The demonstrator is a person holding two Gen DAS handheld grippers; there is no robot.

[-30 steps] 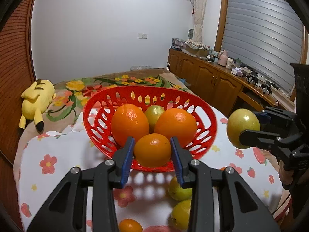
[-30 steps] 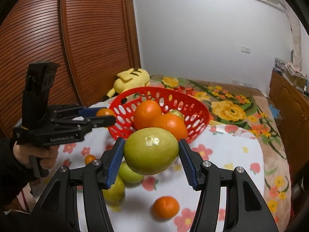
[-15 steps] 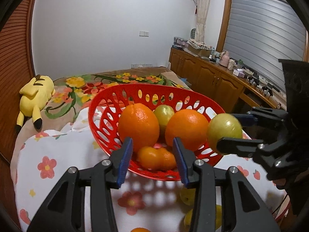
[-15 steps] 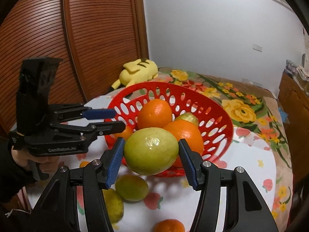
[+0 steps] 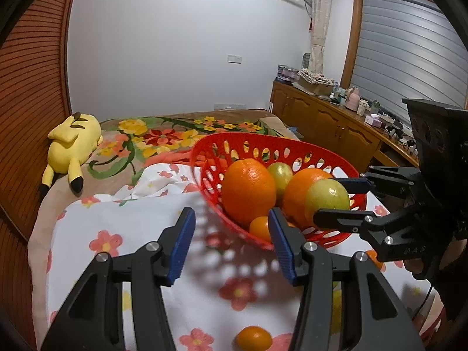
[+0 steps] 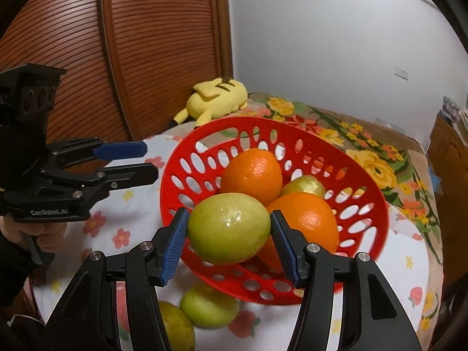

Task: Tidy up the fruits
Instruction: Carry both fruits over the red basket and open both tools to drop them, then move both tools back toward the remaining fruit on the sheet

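Now the green fruit (image 6: 229, 228) sits pinched between the blue pads of my right tongs (image 6: 229, 241), hanging over the near rim of the red basket (image 6: 377, 204), just in front of the two big oranges (image 6: 251, 172) and the small green fruit behind them. A second ago it hung well short of the basket, so this one is nearly home; by my reckoning it only needs lowering into the free spot and letting go.

My left tongs (image 5: 231, 244) have just been spreading and now stand apart with nothing between them. The small orange (image 5: 259, 227) they carried a second ago now lies low in the basket, by the near wall. That hand has pulled off to the left, over the flowered cloth (image 5: 117, 222).

Outside the basket more fruit waits on the cloth: two green ones (image 6: 209, 308) near me, below the right tongs, and another small orange (image 5: 254, 337) near the left tongs. Far off lies a yellow plush toy (image 5: 73, 143).
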